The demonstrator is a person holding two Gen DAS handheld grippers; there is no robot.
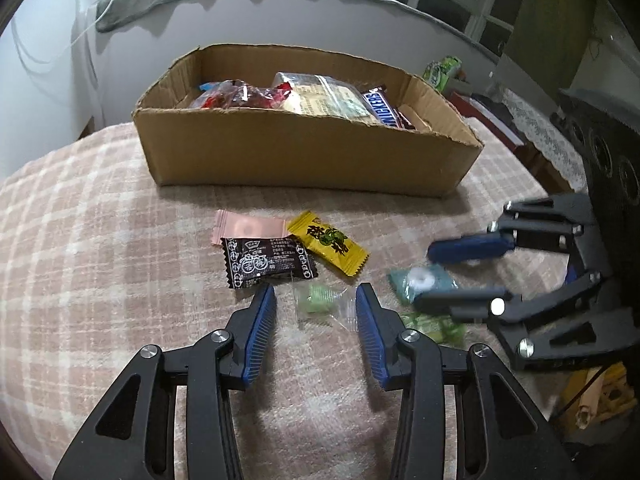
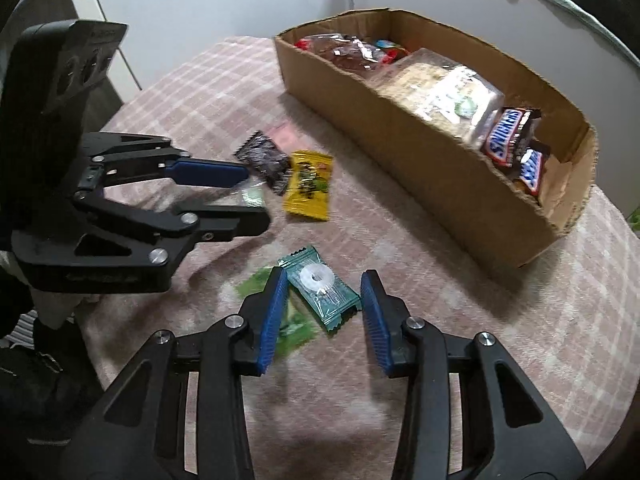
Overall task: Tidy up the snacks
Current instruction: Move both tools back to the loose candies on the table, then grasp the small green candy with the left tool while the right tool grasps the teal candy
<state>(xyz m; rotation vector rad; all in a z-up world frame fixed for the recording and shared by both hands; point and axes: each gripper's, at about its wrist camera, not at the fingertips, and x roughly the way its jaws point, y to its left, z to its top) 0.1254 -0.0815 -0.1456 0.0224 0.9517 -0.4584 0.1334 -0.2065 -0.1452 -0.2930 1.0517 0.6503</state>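
— Snacks lie in two places, yes? Where exactly?

— Some are inside the cardboard box (image 1: 304,160) at the far side of the tabletop (image 1: 100,240): a Snickers bar (image 2: 505,136), a clear bag of biscuits (image 2: 444,92) and a red packet (image 1: 240,94). The others are loose on the checked cloth in front of the box.

— Which ones are loose?

— A black packet (image 1: 268,262) lying partly over a pink one (image 1: 248,228), a yellow candy (image 1: 330,246) just beside them, a teal mint packet (image 2: 322,290) and a small green candy in clear wrap (image 1: 320,300).

— And the tongs?

— The left tongs (image 1: 316,304) are spread, with the green candy between the fingers, not pinched. The right tongs (image 2: 326,294) are also spread, with the teal mint between them; its left finger is touching or nearly touching the packet edge, I cannot tell which.
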